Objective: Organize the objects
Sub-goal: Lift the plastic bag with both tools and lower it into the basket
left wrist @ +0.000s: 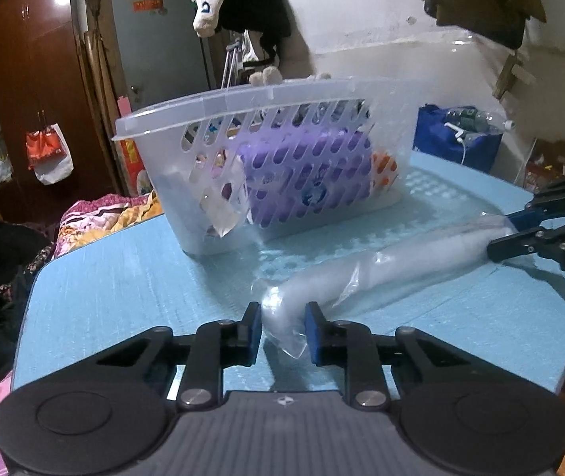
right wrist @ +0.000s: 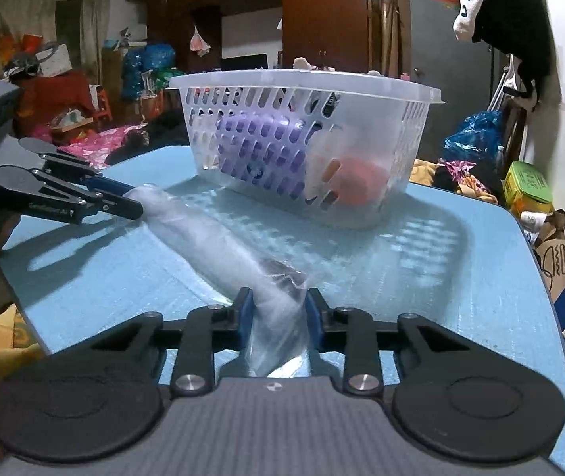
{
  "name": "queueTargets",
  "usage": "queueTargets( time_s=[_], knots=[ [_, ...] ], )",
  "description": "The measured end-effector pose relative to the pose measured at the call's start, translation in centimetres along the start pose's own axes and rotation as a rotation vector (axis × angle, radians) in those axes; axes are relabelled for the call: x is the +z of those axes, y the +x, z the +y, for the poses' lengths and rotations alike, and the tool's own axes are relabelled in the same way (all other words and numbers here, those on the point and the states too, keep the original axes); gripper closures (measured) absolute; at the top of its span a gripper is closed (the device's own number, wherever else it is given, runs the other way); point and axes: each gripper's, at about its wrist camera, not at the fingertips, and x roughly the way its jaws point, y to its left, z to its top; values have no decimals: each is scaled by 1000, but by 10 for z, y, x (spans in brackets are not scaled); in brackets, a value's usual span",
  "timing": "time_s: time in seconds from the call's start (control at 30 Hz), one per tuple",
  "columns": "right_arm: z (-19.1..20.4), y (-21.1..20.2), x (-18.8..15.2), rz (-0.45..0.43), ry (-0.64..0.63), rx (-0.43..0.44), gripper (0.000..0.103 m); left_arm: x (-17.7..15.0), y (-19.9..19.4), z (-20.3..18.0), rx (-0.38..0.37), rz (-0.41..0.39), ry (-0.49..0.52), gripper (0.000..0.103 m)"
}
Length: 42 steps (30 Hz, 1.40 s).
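Observation:
A long white roll in a clear plastic bag [left wrist: 381,269] lies across the blue table [left wrist: 123,289], in front of a clear slotted basket [left wrist: 266,119]. My left gripper [left wrist: 283,327] is shut on one end of the bagged roll. My right gripper [right wrist: 276,317] is shut on the other end of the bagged roll [right wrist: 219,238]. The basket [right wrist: 362,83] holds a purple pack [left wrist: 306,174], an orange item [right wrist: 362,186] and a small clear bag [left wrist: 223,206]. Each gripper shows in the other's view: the right [left wrist: 496,234], the left [right wrist: 133,202].
A blue bag with a bottle [left wrist: 457,139] stands at the table's far right in the left wrist view. Bedding [left wrist: 104,214] lies past the left edge. A yellow-green box [right wrist: 528,186] and paper bags [right wrist: 556,261] sit off the right edge in the right wrist view.

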Motion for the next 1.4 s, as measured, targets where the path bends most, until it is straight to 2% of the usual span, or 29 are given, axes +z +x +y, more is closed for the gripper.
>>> queueTargets(
  time_s=[0.33, 0.5, 0.7, 0.9, 1.03, 1.17, 1.3, 1.4],
  knots=[
    [-6, -9, 4, -40, 12, -11, 76, -3, -12, -12, 6, -56, -8, 79],
    [-6, -22, 15, -89, 1, -23, 76, 10, -31, -10, 9, -121, -15, 79],
    [-8, -42, 50, -162, -25, -40, 76, 46, -62, -10, 42, -218, 14, 79],
    [-16, -51, 116, -289, -71, -87, 77, 115, -77, 3, 114, -319, 5, 79],
    [-36, -37, 161, -328, -42, -80, 77, 154, -63, 17, 150, -325, -2, 79],
    [-49, -6, 189, -308, -29, -103, 77, 177, -36, 37, 151, -310, -44, 79],
    [-57, 28, 199, -258, -20, -120, 77, 177, -8, 54, 146, -276, -87, 79],
    [-61, 39, 189, -229, -26, -123, 77, 165, 6, 58, 132, -252, -103, 79]
  ],
)
